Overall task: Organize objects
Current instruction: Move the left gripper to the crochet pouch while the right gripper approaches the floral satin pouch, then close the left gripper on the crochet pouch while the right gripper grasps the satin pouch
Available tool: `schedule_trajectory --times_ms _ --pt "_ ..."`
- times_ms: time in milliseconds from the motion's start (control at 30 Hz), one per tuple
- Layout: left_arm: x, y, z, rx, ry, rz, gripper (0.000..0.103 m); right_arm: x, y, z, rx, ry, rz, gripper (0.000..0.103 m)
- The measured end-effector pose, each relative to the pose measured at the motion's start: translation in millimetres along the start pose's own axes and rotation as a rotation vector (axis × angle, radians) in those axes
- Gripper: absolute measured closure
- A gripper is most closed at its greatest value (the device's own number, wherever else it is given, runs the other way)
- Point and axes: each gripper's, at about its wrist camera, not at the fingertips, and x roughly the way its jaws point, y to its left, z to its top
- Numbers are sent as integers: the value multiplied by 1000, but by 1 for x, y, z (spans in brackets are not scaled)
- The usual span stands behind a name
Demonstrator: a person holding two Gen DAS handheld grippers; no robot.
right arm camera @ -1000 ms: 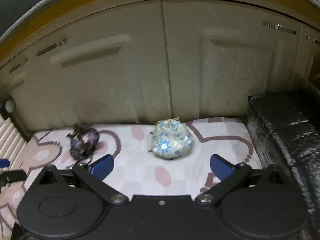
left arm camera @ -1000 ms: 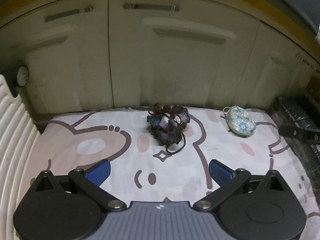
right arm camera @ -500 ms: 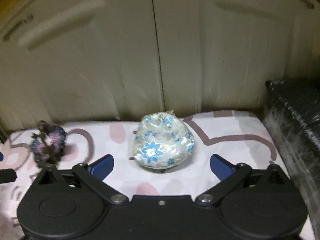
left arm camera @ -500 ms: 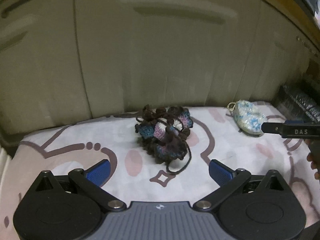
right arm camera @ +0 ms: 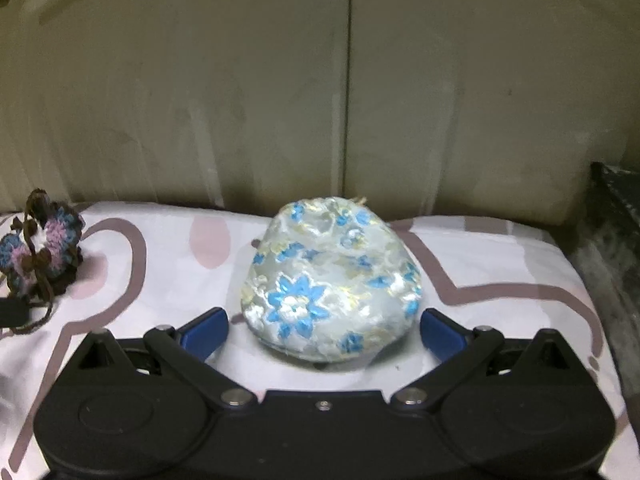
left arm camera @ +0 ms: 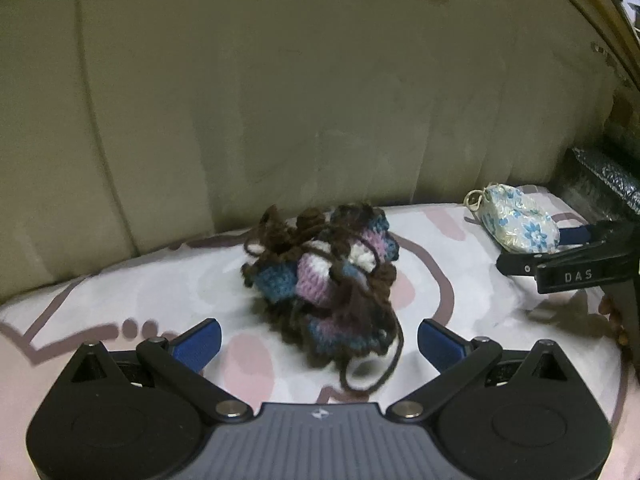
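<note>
Cream cabinet doors behind, white cloth with pink and brown cartoon print covering the surface.

Right tool: blue pads spread wide, floral brocade pouch sits between them, pads flank its lower sides, contact not clear. Pouch is silvery with blue flowers, resting on the cloth near the cabinet. Crocheted pouch well to its left, at frame edge. Dark textured object at far right.

Left tool: pads spread wide, nothing pinched. Crocheted pouch, brown/blue/purple/white yarn with loose brown drawstring, lies just ahead of the pads, its near edge between them. Floral brocade pouch off to the right, right tool at it.
</note>
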Motion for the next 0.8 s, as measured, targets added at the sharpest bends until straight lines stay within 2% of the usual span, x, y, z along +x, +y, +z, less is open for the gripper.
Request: schedule_trajectory --times_ms 200,333,433,567,633,733,800 --pt "15 -7 6 56 -30 -7 0 9 2 8 -8 1 -2 0" --pt "19 -9 7 50 -57 2 2 17 4 14 -13 -3 -15 0" --pt "19 -7 8 30 -80 14 13 20 2 16 0 0 -12 0" --pt "21 -4 6 25 -73 21 27 19 3 15 -1 -7 -13 1" --pt "20 -1 5 10 -73 14 33 14 4 14 -3 -21 -22 16" --pt "17 2 4 -13 -71 -8 45 8 7 13 -5 -29 -31 18" --pt "15 3 3 -19 -63 -11 49 5 8 12 -2 -29 -27 18"
